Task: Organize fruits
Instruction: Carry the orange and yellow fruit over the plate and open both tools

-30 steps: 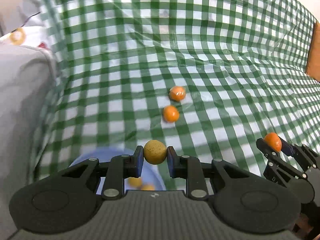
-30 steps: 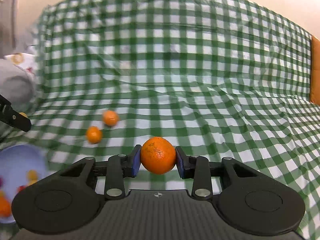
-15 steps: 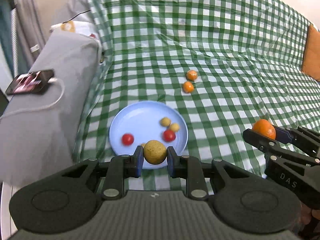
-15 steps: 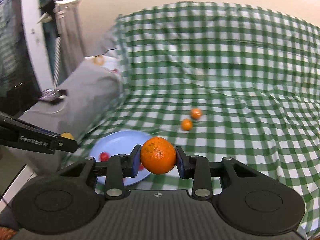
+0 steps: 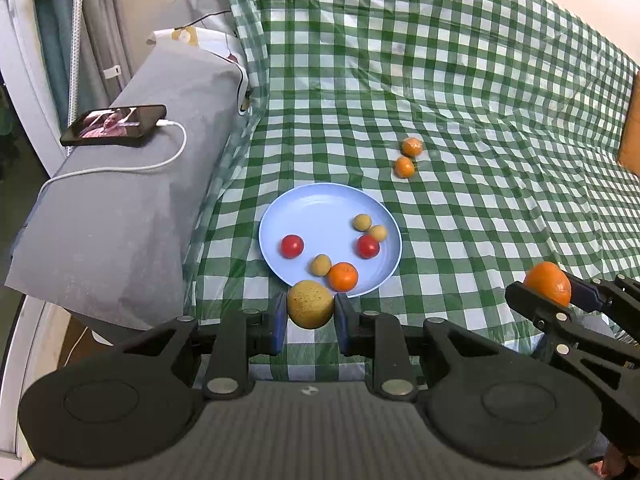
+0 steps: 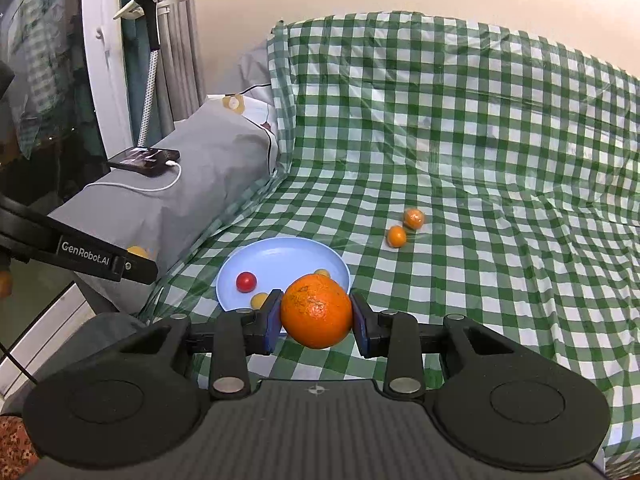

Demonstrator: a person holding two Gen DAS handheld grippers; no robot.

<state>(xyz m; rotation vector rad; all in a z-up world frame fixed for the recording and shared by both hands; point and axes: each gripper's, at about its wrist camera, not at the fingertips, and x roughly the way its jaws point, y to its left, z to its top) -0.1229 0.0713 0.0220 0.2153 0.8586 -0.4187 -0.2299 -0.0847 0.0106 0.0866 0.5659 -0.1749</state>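
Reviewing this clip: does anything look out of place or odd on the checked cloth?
Two small orange fruits lie loose on the green-and-white checked cloth, beyond the round light-blue plate that holds the other fruit. The farther one looks wrapped in clear film. Nothing looks spilled or damaged.

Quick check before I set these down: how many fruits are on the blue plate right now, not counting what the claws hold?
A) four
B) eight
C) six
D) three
C: the left wrist view shows six on the blue plate: two red fruits, three small tan fruits and one small orange.
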